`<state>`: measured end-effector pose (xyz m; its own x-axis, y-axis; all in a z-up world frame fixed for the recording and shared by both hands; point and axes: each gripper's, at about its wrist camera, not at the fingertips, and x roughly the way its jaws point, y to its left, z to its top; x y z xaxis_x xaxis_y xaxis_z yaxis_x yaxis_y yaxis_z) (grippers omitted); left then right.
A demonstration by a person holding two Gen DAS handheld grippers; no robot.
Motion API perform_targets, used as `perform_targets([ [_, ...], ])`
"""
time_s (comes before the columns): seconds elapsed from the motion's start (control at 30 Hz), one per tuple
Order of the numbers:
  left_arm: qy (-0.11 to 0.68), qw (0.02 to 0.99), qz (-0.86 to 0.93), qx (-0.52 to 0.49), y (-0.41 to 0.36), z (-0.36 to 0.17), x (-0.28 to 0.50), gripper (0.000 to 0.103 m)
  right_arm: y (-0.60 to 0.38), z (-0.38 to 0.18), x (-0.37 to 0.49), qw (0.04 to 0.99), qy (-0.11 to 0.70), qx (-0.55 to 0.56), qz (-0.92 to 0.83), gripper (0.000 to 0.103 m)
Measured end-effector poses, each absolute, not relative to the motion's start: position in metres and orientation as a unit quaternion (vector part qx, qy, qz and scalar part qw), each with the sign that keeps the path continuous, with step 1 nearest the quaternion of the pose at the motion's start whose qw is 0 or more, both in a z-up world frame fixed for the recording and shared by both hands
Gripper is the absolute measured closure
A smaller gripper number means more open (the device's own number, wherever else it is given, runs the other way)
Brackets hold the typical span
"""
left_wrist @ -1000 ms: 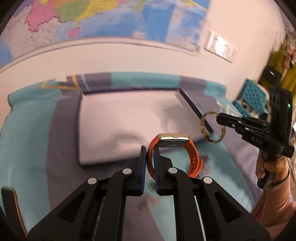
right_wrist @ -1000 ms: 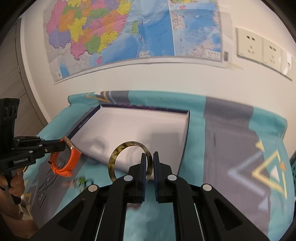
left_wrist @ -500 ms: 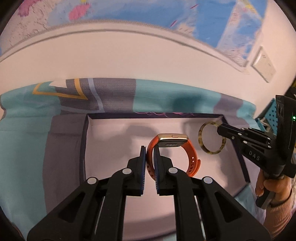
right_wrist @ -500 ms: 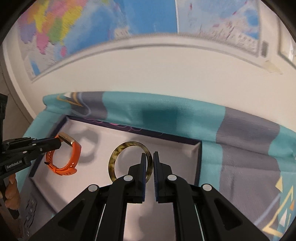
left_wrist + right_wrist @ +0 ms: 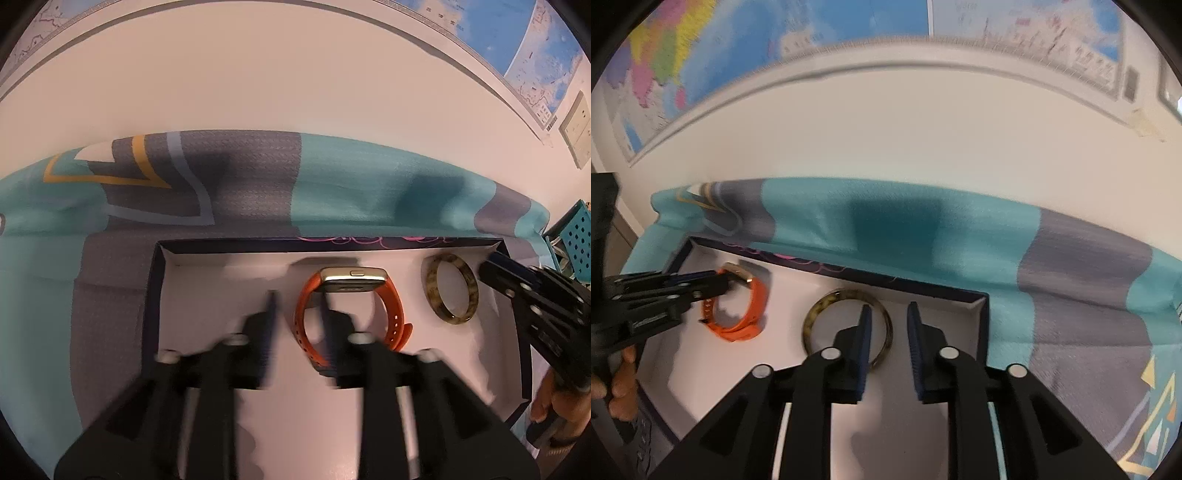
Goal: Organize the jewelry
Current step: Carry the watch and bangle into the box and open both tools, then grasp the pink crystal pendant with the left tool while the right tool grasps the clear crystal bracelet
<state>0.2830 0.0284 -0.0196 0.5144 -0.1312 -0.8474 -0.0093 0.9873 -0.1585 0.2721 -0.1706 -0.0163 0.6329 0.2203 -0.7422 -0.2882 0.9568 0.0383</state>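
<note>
Both items sit inside the shallow white-lined tray. Left gripper fingers opening around the orange silicone-strap watch with gold case; light, floppy band, so best held at the rigid case. Right gripper fingers opening off the tortoiseshell resin bangle: stiff, slick, likely to roll.

Teal-and-grey patterned cloth covers the surface — a shallow box sits on it.
</note>
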Motion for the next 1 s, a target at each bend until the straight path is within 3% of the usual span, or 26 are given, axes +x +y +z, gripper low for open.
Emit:
perform_targets([
  [0.07, 0.476, 0.876, -0.03, -0.066, 0.031, -0.013, 0.274, 0.06, -0.175, -0.007, 0.254, 0.906, 0.39, -0.038, 0.159, 0.083],
  [0.13, 0.449, 0.891, -0.027, -0.058, 0.033, -0.001, 0.256, 0.054, -0.179, 0.002, 0.229, 0.908, 0.372, -0.035, 0.191, 0.073],
  [0.23, 0.401, 0.915, -0.029, -0.031, 0.032, 0.018, 0.222, 0.038, -0.185, 0.011, 0.178, 0.907, 0.349, -0.049, 0.232, 0.066],
  [0.6, 0.359, 0.931, -0.063, 0.016, 0.033, 0.018, 0.098, 0.035, -0.189, -0.038, 0.068, 0.874, 0.39, -0.056, 0.283, 0.064],
  [0.73, 0.371, 0.926, -0.068, 0.01, 0.036, 0.003, 0.075, 0.034, -0.188, -0.051, 0.057, 0.871, 0.399, -0.039, 0.282, 0.063],
  [0.8, 0.38, 0.922, -0.07, -0.001, 0.038, -0.005, 0.066, 0.032, -0.187, -0.056, 0.055, 0.877, 0.399, -0.039, 0.265, 0.055],
  [1.0, 0.4, 0.914, -0.07, -0.019, 0.043, -0.024, 0.042, 0.032, -0.185, -0.066, 0.051, 0.879, 0.399, -0.01, 0.259, 0.055],
])
